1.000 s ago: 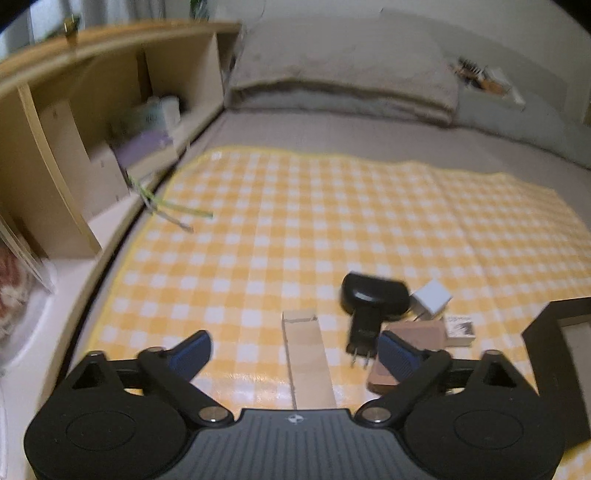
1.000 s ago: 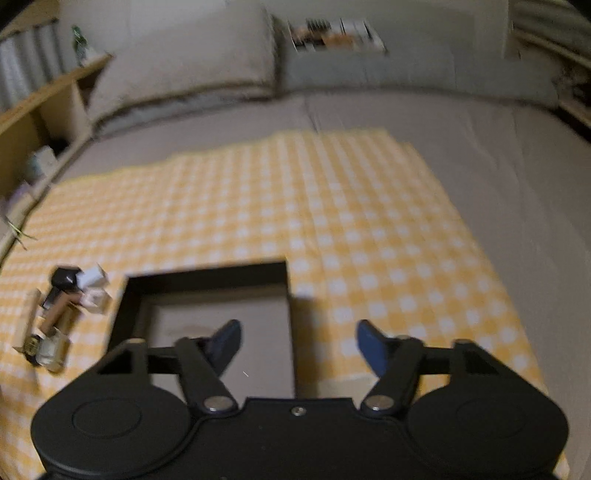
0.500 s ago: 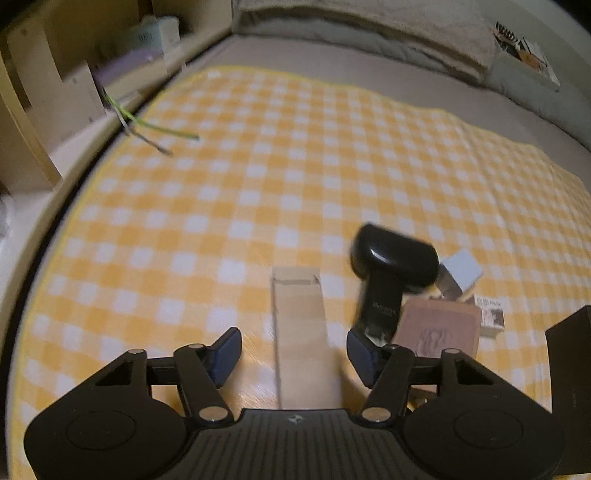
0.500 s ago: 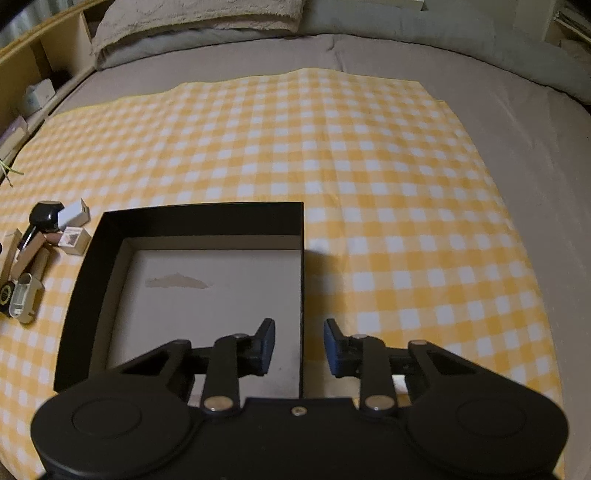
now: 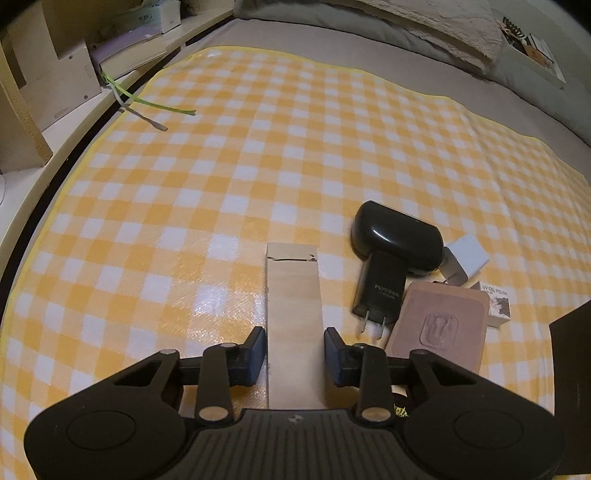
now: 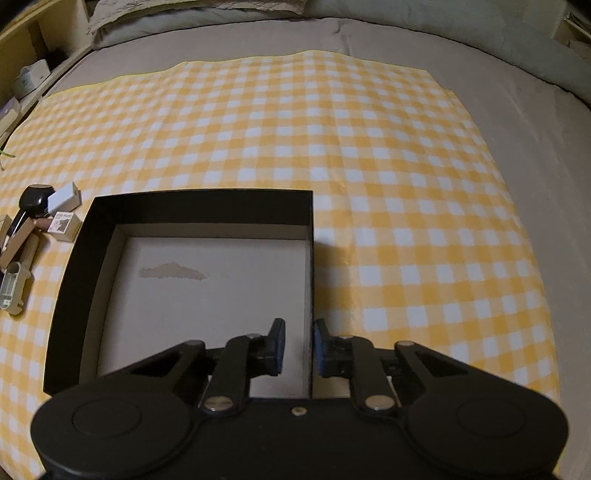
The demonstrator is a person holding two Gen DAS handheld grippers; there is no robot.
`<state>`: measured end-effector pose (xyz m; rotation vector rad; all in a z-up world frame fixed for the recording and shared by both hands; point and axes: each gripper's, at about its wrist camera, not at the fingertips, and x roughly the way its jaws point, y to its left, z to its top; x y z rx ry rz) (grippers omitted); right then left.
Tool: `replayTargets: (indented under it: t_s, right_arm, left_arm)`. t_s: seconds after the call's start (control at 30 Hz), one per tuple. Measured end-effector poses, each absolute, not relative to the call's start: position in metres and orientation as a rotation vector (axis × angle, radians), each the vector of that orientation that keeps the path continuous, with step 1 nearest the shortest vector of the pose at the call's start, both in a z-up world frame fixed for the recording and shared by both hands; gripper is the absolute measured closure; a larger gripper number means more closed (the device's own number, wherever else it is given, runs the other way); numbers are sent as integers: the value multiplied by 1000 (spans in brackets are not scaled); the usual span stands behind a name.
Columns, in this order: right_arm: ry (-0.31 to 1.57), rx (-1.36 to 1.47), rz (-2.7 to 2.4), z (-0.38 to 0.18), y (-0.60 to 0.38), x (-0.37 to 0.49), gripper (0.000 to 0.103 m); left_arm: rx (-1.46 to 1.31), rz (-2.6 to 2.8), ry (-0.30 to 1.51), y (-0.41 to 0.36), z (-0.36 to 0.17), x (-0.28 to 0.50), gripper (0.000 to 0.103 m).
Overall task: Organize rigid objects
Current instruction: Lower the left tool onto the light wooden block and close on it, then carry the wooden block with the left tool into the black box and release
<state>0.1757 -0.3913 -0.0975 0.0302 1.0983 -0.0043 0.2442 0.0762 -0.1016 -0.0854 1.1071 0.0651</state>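
Observation:
A long tan cardboard box [image 5: 293,314] lies on the yellow checked mat. My left gripper [image 5: 294,349] has closed on its near end, a pad against each long side. To its right lie a black case [image 5: 397,232], a black plug adapter [image 5: 380,295], a white charger [image 5: 466,263], a brown flat case [image 5: 439,325] and a small white box [image 5: 496,304]. My right gripper [image 6: 298,347] straddles the right wall of the empty black tray [image 6: 308,280], the fingers close either side of it. The pile also shows at the left of the right wrist view [image 6: 40,218].
A wooden shelf unit [image 5: 44,85] with boxes stands along the left edge of the bed. A green strip and a cable [image 5: 147,107] hang onto the mat. Grey pillows [image 6: 199,14] lie at the far end. Grey bedding [image 6: 535,122] lies beyond the mat at right.
Both grippers came down and forward while their fingers narrowed. The left closed around the tan box. The right closed around the tray's right wall.

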Motion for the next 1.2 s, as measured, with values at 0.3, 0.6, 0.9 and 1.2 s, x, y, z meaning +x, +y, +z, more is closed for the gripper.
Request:
replayTargets:
  t_s: [0.3, 0.6, 0.9, 1.2]
  right_arm:
    - [1107, 54, -23, -98, -399, 182, 101]
    - [1102, 45, -26, -97, -398, 181, 101]
    - [1089, 30, -22, -95, -393, 178, 101]
    - [1083, 57, -3, -92, -393, 173, 101]
  left_arm:
    - [-118, 55, 1100, 80, -99, 236, 68]
    - [-222, 21, 1012, 73, -68, 225, 68]
    - [-340, -187, 946, 5, -36, 215, 68]
    - [-414, -431, 979, -107, -34, 207, 68]
